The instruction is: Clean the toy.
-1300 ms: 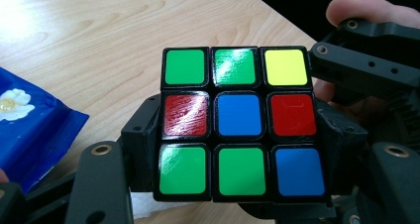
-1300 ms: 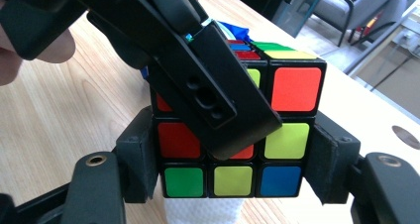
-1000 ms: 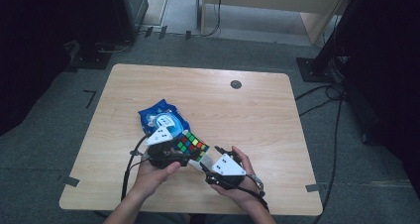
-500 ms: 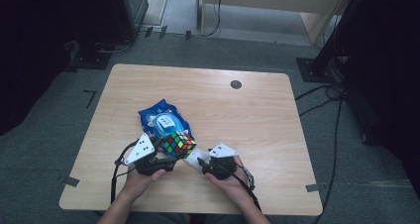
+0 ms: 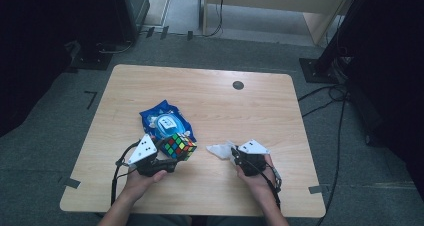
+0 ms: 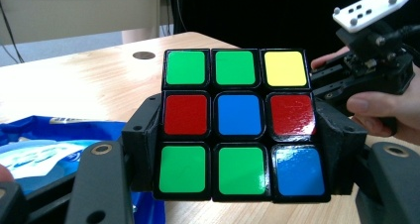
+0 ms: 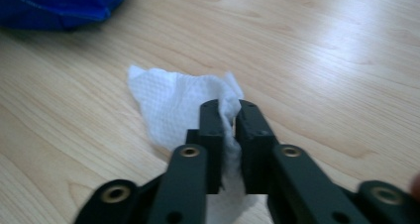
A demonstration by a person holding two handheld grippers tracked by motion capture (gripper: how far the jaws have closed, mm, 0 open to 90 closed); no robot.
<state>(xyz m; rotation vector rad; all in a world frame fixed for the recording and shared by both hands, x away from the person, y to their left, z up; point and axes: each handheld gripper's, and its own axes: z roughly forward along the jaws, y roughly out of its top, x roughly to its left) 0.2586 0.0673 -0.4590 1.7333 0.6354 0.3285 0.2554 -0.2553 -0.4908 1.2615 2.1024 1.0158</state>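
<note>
We clamp the Rubik's cube (image 6: 240, 125) between the left gripper (image 5: 172, 158) jaws to steady it, while our right gripper (image 7: 230, 122) jaws, just closing, pinch the tissue (image 7: 173, 102) for wiping.

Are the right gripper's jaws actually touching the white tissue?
Touching. The right gripper view shows the right gripper, whose jaws have just been closing, pinching a fold of the white tissue.

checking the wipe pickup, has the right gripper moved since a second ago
Yes. In the high view the right gripper has shifted right, away from the blue pack. Its jaws have just been closing, with the white tissue between them.
</note>
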